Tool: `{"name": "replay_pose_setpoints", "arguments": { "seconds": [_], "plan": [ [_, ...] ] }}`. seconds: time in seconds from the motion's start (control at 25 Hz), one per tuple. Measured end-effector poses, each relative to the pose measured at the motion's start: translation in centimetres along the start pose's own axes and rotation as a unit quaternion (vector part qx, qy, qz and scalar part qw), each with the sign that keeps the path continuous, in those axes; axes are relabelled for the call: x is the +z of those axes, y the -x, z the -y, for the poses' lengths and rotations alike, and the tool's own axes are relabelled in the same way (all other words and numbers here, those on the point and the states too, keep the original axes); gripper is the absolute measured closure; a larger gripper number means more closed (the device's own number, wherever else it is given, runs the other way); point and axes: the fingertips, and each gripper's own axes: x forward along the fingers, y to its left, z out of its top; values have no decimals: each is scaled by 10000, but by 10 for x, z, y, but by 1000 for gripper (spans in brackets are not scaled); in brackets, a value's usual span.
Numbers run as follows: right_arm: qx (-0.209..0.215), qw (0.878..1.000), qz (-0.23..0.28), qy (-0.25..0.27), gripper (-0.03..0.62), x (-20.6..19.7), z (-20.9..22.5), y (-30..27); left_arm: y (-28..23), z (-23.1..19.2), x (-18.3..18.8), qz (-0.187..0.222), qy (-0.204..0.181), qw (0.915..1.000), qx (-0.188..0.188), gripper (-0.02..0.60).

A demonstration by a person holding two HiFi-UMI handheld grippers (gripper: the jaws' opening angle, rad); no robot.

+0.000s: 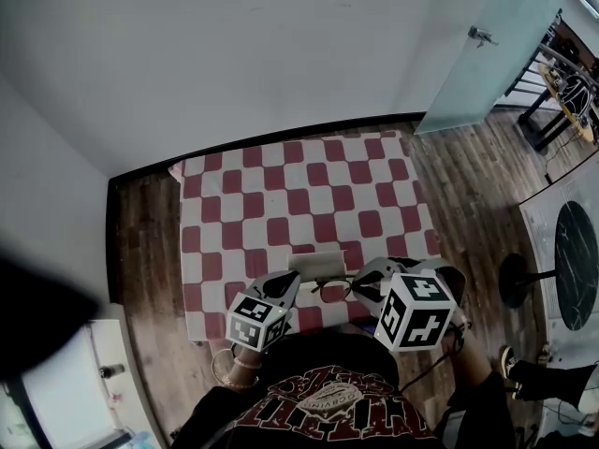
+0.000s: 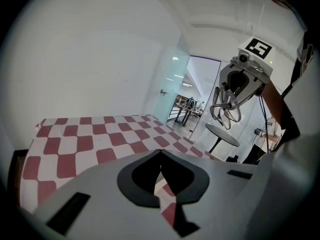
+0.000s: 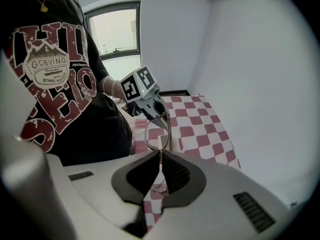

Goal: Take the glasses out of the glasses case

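Surface (image 1: pixel 309 185) stands with its far edge against the wall (image 1: pixel 234 54); person (image 1: pixel 328 400) at its near edge. Glasses case (image 1: pixel 316 265) lies on the surface close to the near edge, between the two grippers. Left gripper (image 1: pixel 284 293) just left of the case, right gripper (image 1: pixel 363 283) just right of it. Glasses (image 1: pixel 335 288) sit between the right gripper's jaws, raised above the surface, beside the case. Door (image 1: pixel 491 50) behind and to the right. Round table (image 1: pixel 573 260) on the floor, well right of the surface.

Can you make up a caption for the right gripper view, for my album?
The right gripper pinches thin wire glasses, lifted above the red-and-white checkered cloth.
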Motion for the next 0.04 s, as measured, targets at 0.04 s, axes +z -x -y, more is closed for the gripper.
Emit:
{"name": "replay_pose_setpoints", "arguments": {
  "seconds": [0.04],
  "plan": [
    [4,10000,-5,4,563,-1,0,0,-1,1,0,-14,-5,10000,-3,575]
  ]
}}
